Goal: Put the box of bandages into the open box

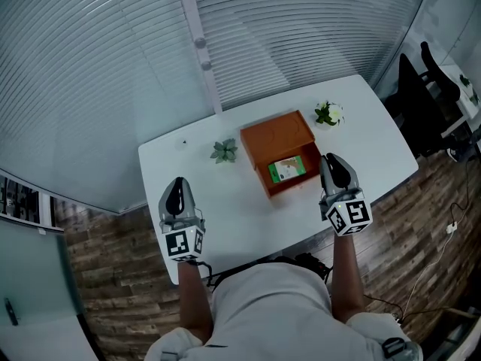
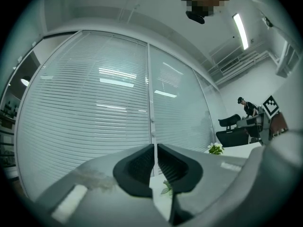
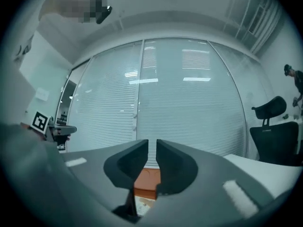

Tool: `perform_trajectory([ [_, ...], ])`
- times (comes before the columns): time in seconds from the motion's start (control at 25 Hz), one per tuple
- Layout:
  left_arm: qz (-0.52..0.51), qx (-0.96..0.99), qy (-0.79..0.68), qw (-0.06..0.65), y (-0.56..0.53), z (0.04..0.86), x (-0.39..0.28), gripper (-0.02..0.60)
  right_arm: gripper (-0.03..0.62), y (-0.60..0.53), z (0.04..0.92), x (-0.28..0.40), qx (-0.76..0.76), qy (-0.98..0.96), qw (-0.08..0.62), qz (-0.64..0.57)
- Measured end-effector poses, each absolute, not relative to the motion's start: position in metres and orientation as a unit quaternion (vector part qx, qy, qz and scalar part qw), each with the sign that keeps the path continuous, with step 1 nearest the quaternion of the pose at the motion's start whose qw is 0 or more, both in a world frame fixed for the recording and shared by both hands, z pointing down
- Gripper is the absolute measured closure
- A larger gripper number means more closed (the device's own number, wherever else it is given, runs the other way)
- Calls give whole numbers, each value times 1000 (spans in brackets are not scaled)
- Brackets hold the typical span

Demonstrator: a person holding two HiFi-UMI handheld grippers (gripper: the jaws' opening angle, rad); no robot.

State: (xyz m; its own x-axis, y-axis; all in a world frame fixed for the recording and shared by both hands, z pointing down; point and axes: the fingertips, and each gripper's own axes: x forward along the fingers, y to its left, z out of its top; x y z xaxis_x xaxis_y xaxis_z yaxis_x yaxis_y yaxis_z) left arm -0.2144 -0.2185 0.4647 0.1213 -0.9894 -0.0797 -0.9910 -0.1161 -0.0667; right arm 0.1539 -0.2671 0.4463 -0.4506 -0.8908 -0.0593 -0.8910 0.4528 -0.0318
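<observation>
On the white table stands an orange box with its lid thrown back. The green box of bandages lies inside its open tray. My right gripper hovers just right of the tray, touching nothing; in the right gripper view its jaws stand a narrow gap apart with nothing between them, and the orange box shows below them. My left gripper hangs over the table's left front, well away from the box. Its jaws are closed together and empty.
A small green plant sits left of the orange box, a white-flowered one at the far right corner. Window blinds run behind the table. Black office chairs stand to the right. A person is in the background.
</observation>
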Motion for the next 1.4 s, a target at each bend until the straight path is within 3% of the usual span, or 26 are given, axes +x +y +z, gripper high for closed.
perform_trajectory([
  [0.32,1,-752,656,59,-224,462,-208,554,594,-253,458,142,-516,855,-31,45],
  [0.64,-4,-753,655,64,-226,460,-206,554,595,-252,454,145,-527,850,7,9],
  [1.4,-5,-751,658,51,-219,472,-210,555,595,-246,465,137,-518,854,-27,17],
])
